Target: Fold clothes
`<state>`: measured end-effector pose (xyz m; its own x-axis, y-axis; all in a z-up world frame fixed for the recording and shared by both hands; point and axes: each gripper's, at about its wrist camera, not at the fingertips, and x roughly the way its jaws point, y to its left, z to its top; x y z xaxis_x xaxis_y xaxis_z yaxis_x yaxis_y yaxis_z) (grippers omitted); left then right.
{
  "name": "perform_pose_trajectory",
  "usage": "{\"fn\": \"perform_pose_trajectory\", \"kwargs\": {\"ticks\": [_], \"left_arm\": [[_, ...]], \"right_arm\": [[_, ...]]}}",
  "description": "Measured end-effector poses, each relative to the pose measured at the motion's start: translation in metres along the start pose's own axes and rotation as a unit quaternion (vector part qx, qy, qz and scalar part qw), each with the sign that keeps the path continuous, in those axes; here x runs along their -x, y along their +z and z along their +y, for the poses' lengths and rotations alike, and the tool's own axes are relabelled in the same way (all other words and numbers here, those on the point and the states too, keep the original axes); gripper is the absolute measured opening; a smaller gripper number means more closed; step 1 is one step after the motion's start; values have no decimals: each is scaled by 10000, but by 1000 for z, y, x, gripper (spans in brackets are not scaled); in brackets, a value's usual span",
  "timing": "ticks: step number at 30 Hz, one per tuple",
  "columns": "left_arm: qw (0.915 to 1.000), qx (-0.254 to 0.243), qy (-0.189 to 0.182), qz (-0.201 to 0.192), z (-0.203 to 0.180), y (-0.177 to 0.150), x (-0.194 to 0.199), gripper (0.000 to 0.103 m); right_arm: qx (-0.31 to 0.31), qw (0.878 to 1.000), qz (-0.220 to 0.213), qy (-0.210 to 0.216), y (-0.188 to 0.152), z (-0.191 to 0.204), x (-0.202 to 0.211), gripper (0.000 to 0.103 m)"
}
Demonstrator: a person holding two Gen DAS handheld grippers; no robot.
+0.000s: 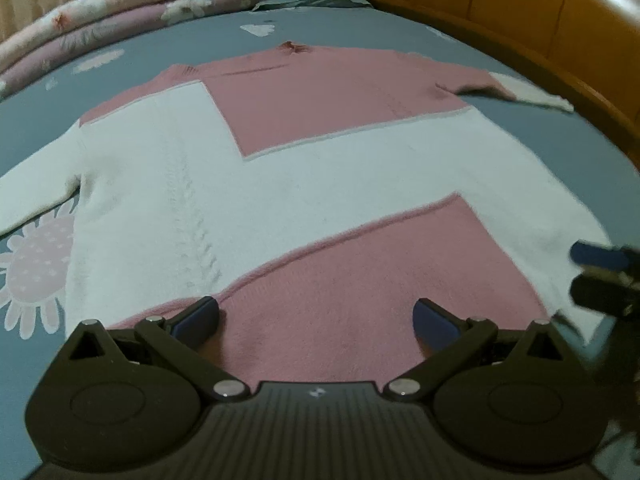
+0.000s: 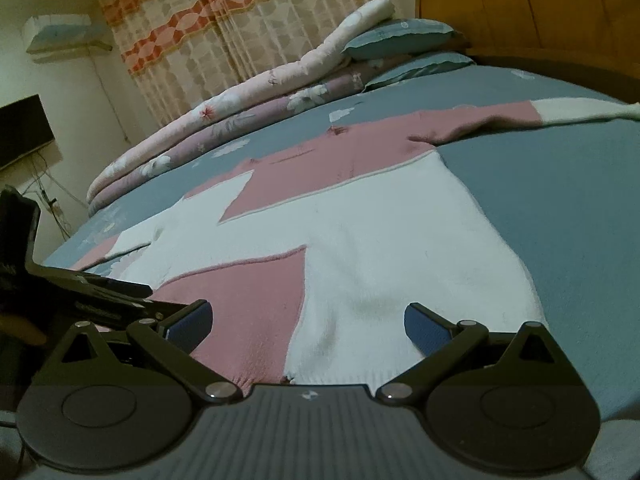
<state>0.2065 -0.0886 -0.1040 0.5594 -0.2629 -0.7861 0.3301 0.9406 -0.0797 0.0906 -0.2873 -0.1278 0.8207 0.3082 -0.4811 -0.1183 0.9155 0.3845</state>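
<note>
A pink and white block-pattern sweater (image 1: 304,176) lies flat on the bed, collar far from me and both sleeves spread out. My left gripper (image 1: 316,320) is open just above the pink panel at the hem. My right gripper (image 2: 308,320) is open over the hem's right part, where pink meets white on the sweater (image 2: 360,232). In the left wrist view the right gripper (image 1: 600,276) shows at the right edge by the hem corner. The left gripper (image 2: 120,292) appears at the left of the right wrist view.
The bed has a grey-blue flowered sheet (image 2: 560,200). Folded floral quilts (image 2: 248,100) and pillows (image 2: 400,36) lie at the far side. A wooden headboard (image 1: 540,12) runs along the right. A curtain (image 2: 240,32) and a dark screen (image 2: 20,132) stand beyond.
</note>
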Motion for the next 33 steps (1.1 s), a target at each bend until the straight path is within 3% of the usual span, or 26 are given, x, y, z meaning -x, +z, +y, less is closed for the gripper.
{"fn": "perform_pose_trajectory", "kwargs": {"ticks": [3, 8, 12, 14, 15, 17, 20, 21, 24, 27, 33], "left_arm": [[9985, 495, -196, -83, 27, 10, 16, 102], [9920, 1149, -91, -520, 79, 25, 50, 102], [9733, 2099, 37, -924, 140, 25, 73, 100], [9526, 2805, -37, -1178, 178, 19, 81, 90], [9361, 3260, -144, -1310, 201, 12, 84, 87], [8988, 4083, -300, -1566, 241, -3, 85, 76], [8308, 5186, -358, -1989, 295, -34, 83, 72], [8122, 5437, -332, -2090, 310, -44, 81, 72], [7721, 5954, -198, -2211, 342, -69, 73, 72], [7480, 6238, -94, -2262, 368, -86, 66, 72], [7281, 6400, -89, -2453, 399, -95, 51, 72]], "right_arm": [[-4, 10000, 16, 25, -1, 1, -2, 103], [42, 10000, 17, 59, -3, 3, -3, 103], [92, 9999, 1, 94, -4, 5, -1, 103], [98, 9999, 38, 120, -5, 5, -2, 103], [105, 9998, 68, 125, -5, 6, -3, 103], [118, 9998, 110, 132, -5, 7, -4, 103], [137, 9997, 115, 135, -5, 8, -6, 103], [139, 9997, 119, 138, -6, 9, -6, 103], [147, 9998, 124, 114, -5, 10, -6, 103], [220, 9997, 84, 120, -4, 14, -2, 103], [511, 9986, 144, 36, 2, 30, -5, 103]]}}
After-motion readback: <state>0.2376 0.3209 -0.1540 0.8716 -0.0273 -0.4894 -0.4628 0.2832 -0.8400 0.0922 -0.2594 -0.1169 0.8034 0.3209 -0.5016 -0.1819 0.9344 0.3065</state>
